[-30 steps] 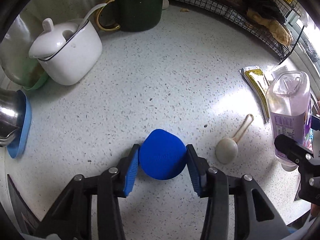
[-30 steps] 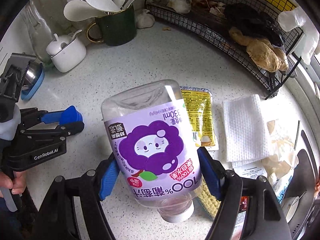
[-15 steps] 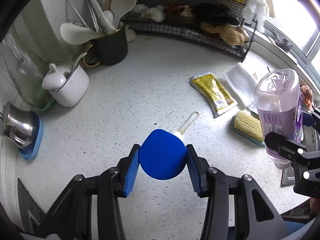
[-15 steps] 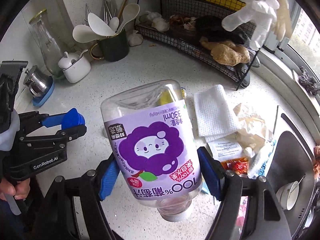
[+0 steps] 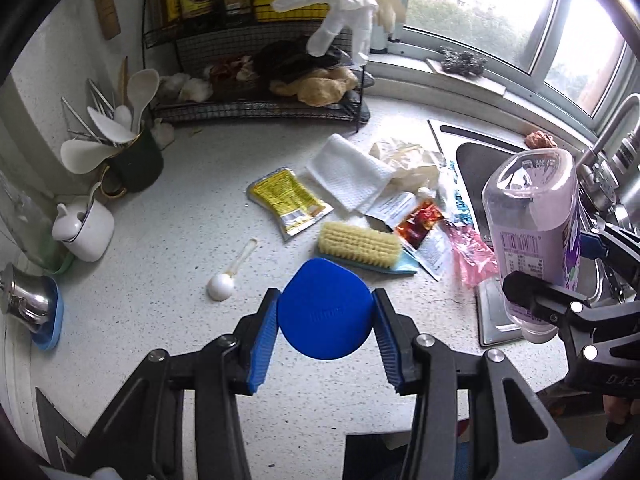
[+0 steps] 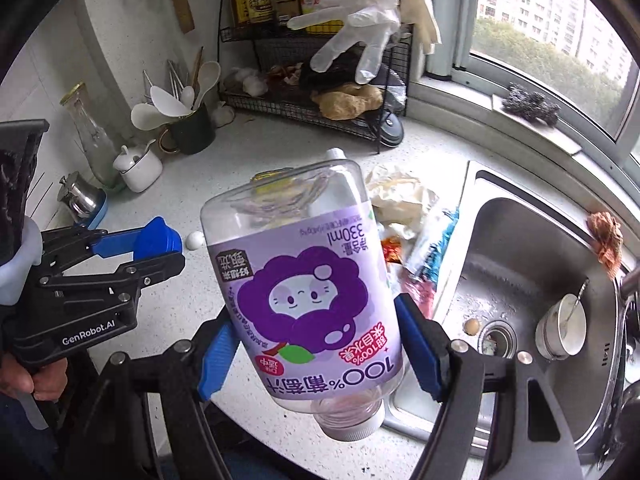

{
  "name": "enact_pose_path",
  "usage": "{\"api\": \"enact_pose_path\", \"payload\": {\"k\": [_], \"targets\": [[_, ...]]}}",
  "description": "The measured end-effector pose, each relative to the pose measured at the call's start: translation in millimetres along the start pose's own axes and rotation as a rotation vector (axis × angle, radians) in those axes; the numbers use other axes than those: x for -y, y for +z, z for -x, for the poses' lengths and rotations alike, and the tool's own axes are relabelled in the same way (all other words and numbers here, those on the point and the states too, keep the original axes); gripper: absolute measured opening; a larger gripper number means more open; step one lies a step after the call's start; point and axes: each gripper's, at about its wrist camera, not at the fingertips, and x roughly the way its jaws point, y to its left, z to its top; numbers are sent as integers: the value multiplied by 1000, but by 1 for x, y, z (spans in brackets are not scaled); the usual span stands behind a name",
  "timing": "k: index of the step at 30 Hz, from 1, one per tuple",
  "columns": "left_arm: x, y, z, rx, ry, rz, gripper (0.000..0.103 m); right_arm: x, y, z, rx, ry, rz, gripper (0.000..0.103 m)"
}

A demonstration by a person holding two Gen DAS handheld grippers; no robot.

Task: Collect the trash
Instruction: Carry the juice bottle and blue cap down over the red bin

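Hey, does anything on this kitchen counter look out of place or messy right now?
Yes: torn wrappers and crumpled paper lie strewn beside the sink, and a scrub brush lies bristles-up among them.

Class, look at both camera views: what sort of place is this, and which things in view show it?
Most likely a home kitchen counter: a steel sink set into the speckled worktop, a mug of cooking utensils, and a wire rack holding food.

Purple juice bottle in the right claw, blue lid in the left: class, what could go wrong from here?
1. The juice bottle hangs cap-down in the right claw, gripped on its smooth label; it might slip.
2. The blue lid is pinched only at its edges by the left claw and could pop out.
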Motion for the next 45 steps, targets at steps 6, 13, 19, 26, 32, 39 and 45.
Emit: {"api": "enact_pose_path", "payload": {"k": [6, 13, 19, 26, 32, 39, 45], "targets": [[66, -8, 8, 4, -68, -129, 43, 33, -43, 41, 21, -81, -100, 72], [165, -41, 31, 20, -148, -287, 43, 77, -119, 100, 24, -190, -227, 72], [245, -89, 44, -12, -226, -389, 43, 102, -192, 144, 8, -258, -328, 72], [311, -149, 43, -63, -265, -524, 43, 119, -277, 169, -29, -308, -456, 71], [338, -198, 13, -129, -303, -573, 43, 127, -330, 151, -78, -304, -546, 71], [348, -255, -61, -167, -311, -614, 43, 134, -387, 85, -126, -284, -615, 71], [343, -309, -154, -196, -306, -592, 43, 143, -436, -1, -163, -238, -636, 71]]}}
